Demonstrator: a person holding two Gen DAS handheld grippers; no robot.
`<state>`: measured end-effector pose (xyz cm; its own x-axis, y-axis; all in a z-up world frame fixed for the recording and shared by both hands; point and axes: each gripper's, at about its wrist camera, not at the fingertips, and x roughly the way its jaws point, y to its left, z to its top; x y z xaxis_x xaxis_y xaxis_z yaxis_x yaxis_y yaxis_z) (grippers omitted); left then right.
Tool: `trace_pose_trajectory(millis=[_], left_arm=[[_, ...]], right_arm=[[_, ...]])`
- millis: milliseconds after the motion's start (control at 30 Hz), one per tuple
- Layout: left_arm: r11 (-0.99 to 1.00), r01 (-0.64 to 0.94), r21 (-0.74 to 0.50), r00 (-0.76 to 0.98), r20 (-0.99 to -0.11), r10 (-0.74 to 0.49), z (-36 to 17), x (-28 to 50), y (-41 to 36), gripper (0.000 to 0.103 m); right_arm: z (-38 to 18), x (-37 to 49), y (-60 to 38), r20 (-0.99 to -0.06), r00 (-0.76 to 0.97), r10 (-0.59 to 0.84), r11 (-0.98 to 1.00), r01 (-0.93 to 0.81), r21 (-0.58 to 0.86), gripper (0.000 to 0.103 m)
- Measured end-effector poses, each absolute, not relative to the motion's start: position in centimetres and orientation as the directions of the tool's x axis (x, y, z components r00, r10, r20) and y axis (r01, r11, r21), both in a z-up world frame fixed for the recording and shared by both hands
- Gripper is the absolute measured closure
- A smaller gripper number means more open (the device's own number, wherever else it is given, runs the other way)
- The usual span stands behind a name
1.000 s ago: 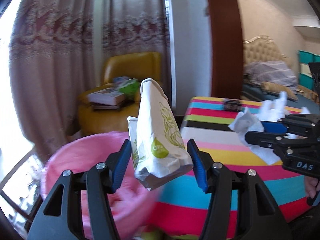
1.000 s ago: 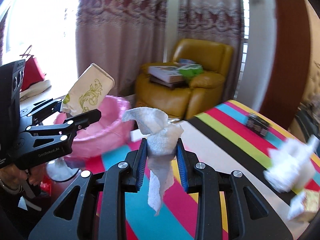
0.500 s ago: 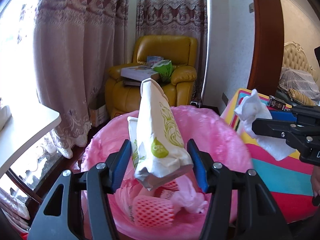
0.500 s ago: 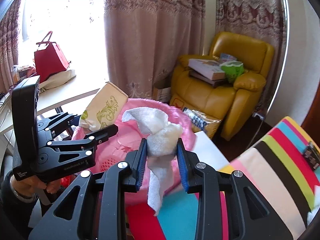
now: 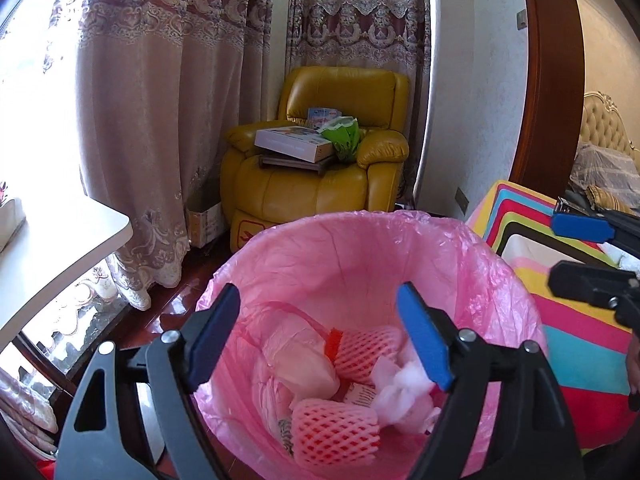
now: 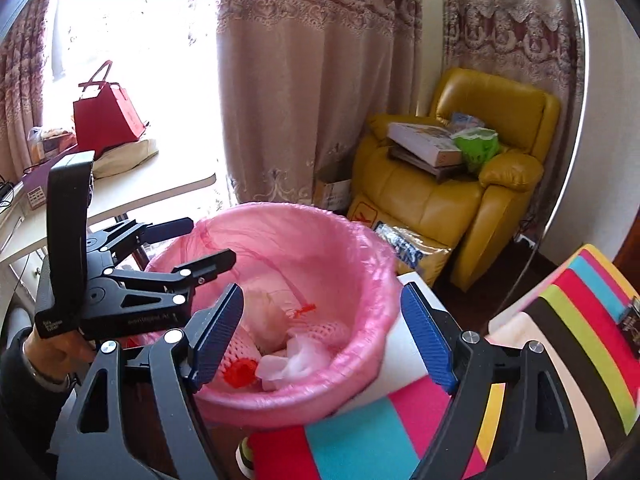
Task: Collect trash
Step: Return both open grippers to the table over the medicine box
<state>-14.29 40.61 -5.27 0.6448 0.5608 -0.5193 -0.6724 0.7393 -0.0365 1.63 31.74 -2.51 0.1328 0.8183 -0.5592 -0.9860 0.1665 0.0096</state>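
Note:
A bin with a pink liner (image 5: 360,220) stands beside the striped table. My left gripper (image 5: 316,304) hangs over its mouth, jaws opening, nothing between them. My right gripper (image 6: 322,300) hangs over the same bin (image 6: 280,212), jaws also opening and empty. Inside lie a pale paper bag (image 5: 300,360), a crumpled white tissue (image 5: 404,396) and two pink foam fruit nets (image 5: 332,436). The tissue (image 6: 296,356) also shows in the right wrist view. Each gripper appears in the other's view: the right gripper (image 5: 576,252) at the edge, the left gripper (image 6: 200,242) held by a hand.
A table with a bright striped cloth (image 5: 580,340) borders the bin on the right. A yellow armchair (image 5: 320,184) stacked with books stands behind, before long curtains. A white desk (image 5: 60,248) is to the left, with a red handbag (image 6: 106,116) on it.
Both grippers swung from over the striped table to over the pink bin, then opened. The paper bag left the left gripper and the tissue left the right; both now lie in the bin.

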Motion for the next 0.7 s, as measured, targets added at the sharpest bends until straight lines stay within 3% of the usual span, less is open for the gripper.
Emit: trace_pose_trajectory(millis=[67,200,700], left_arm=[[0.747,-0.664,-0.034,0.653,-0.514,0.557,-5.0,-14.1,39.9,0.012],[0.764,-0.645,-0.029,0.673,-0.495,0.549,-4.2,-13.2,38.2,0.006],[0.884,-0.463,-0.064,0.799,-0.461,0.386,-2.2,-7.0,29.8,0.005]], right_arm=[[-2.3,1.7,30.5,-0.551,0.146,0.822,0.176,-0.984,0.002,0.026],[-1.8,1.9,27.1,-0.528,0.193,0.827,0.214,-0.977,-0.021,0.023],[-4.0,7.1,12.5,-0.532,0.432,0.728,0.497,-0.867,-0.023,0.02]])
